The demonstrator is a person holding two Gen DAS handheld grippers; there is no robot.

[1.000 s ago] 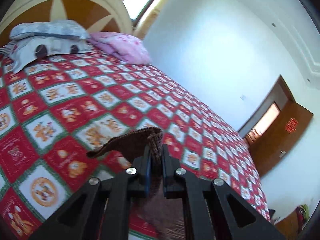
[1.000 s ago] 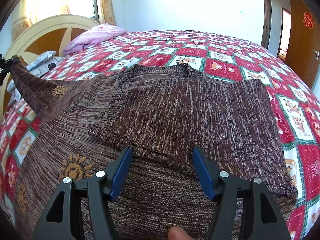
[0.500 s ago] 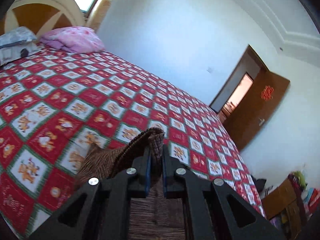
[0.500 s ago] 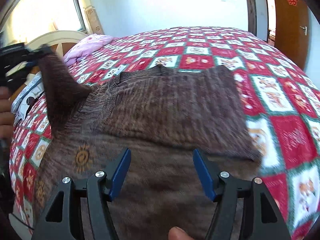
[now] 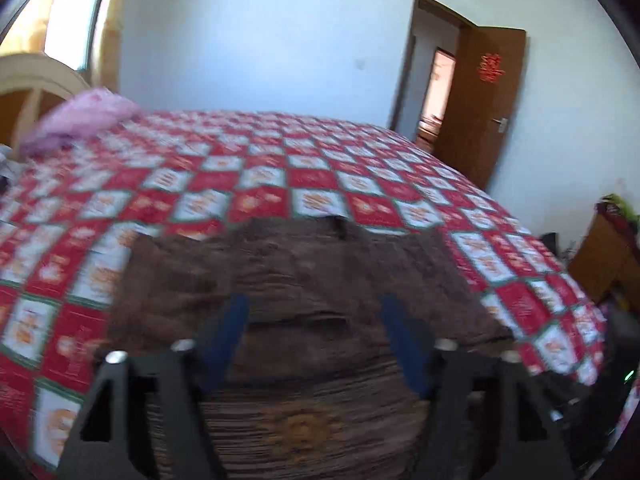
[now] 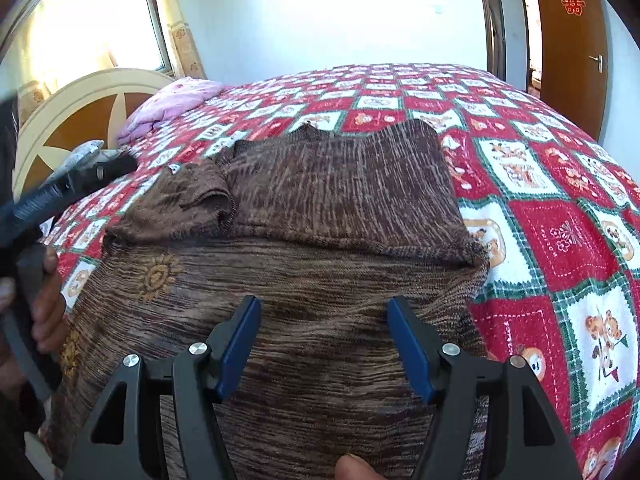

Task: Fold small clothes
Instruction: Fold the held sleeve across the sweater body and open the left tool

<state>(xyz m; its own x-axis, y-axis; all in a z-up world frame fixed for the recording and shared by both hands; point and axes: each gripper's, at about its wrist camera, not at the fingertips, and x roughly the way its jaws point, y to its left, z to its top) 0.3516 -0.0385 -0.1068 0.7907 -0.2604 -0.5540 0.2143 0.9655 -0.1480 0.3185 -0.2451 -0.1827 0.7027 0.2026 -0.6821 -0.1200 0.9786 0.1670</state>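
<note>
Brown knit sweater [image 6: 320, 216], both sleeves folded in
Your left gripper [image 5: 316, 336] is opening, empty; your right gripper [image 6: 324, 340] gapes empty above the hem; grab it next

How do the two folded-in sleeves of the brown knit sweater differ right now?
On the brown knit sweater, the sleeve nearer the headboard lies bunched and rumpled, covering little; the sleeve nearer the door lies flat and smooth, across most of the chest. Both share the same knit and rest free of either tool.
</note>
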